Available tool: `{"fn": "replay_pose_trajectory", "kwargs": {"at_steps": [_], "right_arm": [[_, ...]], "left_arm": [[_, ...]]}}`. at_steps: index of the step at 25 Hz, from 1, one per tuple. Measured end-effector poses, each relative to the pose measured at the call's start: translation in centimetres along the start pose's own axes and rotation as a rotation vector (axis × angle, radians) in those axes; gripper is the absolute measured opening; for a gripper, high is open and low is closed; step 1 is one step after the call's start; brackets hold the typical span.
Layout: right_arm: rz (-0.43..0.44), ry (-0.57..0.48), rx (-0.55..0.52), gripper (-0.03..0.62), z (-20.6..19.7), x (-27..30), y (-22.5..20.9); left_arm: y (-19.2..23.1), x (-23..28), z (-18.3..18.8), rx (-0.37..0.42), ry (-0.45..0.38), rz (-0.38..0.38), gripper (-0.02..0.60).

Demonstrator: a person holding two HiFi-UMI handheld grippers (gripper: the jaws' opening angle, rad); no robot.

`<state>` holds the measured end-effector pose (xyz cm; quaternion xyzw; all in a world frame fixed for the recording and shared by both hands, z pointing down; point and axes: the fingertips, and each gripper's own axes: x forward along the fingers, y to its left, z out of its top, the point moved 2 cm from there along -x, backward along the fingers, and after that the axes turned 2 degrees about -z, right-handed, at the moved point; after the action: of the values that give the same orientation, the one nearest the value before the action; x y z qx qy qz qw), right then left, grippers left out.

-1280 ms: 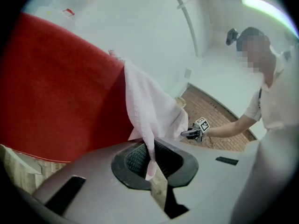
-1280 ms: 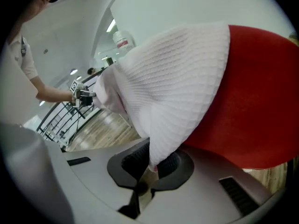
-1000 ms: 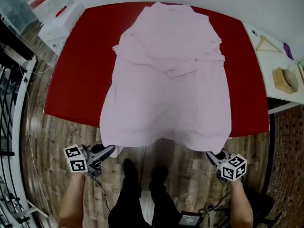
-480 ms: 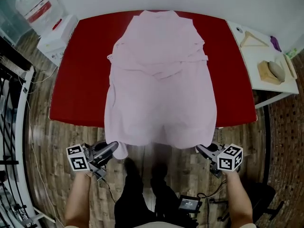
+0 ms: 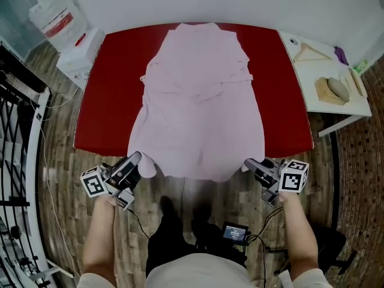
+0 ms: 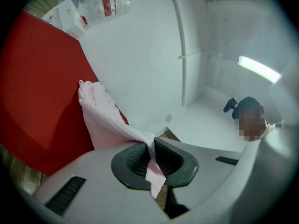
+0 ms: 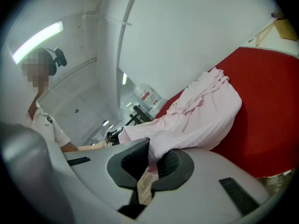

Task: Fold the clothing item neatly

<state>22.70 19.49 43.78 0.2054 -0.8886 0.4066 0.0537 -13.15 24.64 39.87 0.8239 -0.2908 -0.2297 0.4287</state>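
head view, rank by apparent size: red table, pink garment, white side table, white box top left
1. red table
2. pink garment, which covers the table's middle and hangs over the near edge
3. white side table
4. white box, smallest in this view

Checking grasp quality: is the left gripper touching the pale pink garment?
Touching. In the left gripper view, the left gripper has its jaws shut on a corner of the pale pink garment.
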Motion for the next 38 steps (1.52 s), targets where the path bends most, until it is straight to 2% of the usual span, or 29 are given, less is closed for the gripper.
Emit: {"fn": "replay_pose_trajectory", "kwargs": {"at_steps": [4,14,19,24,29,34,38], "right_arm": [[0.028,-0.04,0.027,0.018,3.7,0.2,0.6],[0.013,-0.127,0.005,0.018,12.2,2.1,1.2],[-0.032,-0.185,-0.001,0.018,16.8,3.4,1.0],[-0.087,-0.226,-0.009,0.018,21.2,5.0,0.2],[-0.123,-0.253,-0.029,0.018,25.6,7.2,-0.2],[-0.148,-0.249,0.0,0.018,31.6,9.9,-2.8],[-0.116,-0.242,-0.028,0.018,32.7,10.4,-2.8]], "left_arm": [[-1.2,1.2,2.9,-0.012,-0.059,-0.019,0.012],[-2.5,4.7,9.9,0.013,-0.112,-0.071,0.012],[-2.1,7.3,14.3,0.004,-0.083,-0.151,0.012],[-1.5,10.1,19.2,0.02,-0.02,-0.224,0.012],[0.1,12.2,23.8,0.028,0.021,-0.251,0.012],[2.4,16.6,29.1,0.015,0.042,-0.257,0.012],[2.7,16.8,29.9,0.053,0.025,-0.265,0.012]]}}
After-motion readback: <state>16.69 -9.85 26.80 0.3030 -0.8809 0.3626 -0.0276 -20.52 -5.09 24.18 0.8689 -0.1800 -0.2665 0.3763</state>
